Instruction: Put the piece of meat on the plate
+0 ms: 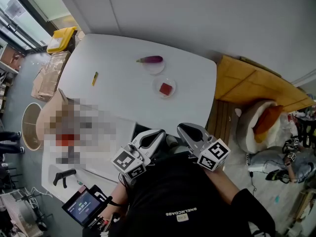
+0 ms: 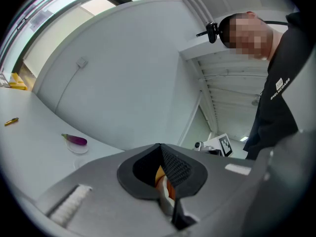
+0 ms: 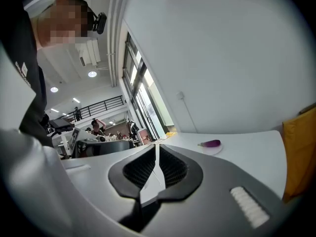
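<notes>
Left claw and right claw both pressed together, gripping nothing

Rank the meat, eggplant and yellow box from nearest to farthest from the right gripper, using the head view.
From the right gripper:
1. Meat, just ahead, slightly left.
2. Eggplant, beyond the meat, a little further left.
3. Yellow box, far upper left of the view.

The head camera is looking steeply down over the counter from its near edge. Cameras on the left tongs and right tongs are looking across it from close behind their jaws; all are sharing the eggplant.
</notes>
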Motion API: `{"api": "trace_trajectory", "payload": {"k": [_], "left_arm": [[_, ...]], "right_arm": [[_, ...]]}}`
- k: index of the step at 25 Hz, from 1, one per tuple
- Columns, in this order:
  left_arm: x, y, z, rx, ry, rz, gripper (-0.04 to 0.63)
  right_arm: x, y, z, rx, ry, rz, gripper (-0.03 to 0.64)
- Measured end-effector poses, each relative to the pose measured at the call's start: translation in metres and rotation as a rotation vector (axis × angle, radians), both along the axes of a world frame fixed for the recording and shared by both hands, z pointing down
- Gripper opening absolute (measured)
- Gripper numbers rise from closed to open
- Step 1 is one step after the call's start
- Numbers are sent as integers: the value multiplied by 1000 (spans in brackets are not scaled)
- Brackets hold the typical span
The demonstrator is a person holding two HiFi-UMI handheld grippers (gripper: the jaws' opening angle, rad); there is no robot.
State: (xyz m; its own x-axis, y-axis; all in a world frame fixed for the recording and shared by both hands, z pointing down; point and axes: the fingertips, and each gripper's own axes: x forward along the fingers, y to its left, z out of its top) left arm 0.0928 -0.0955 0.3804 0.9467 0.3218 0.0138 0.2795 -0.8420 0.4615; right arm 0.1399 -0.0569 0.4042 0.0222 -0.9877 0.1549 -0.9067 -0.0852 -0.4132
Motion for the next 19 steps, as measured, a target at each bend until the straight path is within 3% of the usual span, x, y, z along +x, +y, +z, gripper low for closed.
{"api": "trace_trajectory", "payload": {"k": [5, 12, 19], "left_arm": [[1, 9, -1, -3, 3, 39, 20], [-2, 0, 1, -32, -8, 5, 20], [-2, 0, 11, 6, -35, 3, 20]], "right_arm": [[2, 3, 3, -1, -27, 12, 23], [2, 1, 7, -1, -49, 13, 14], [0, -2, 8, -5, -45, -6, 8]]}}
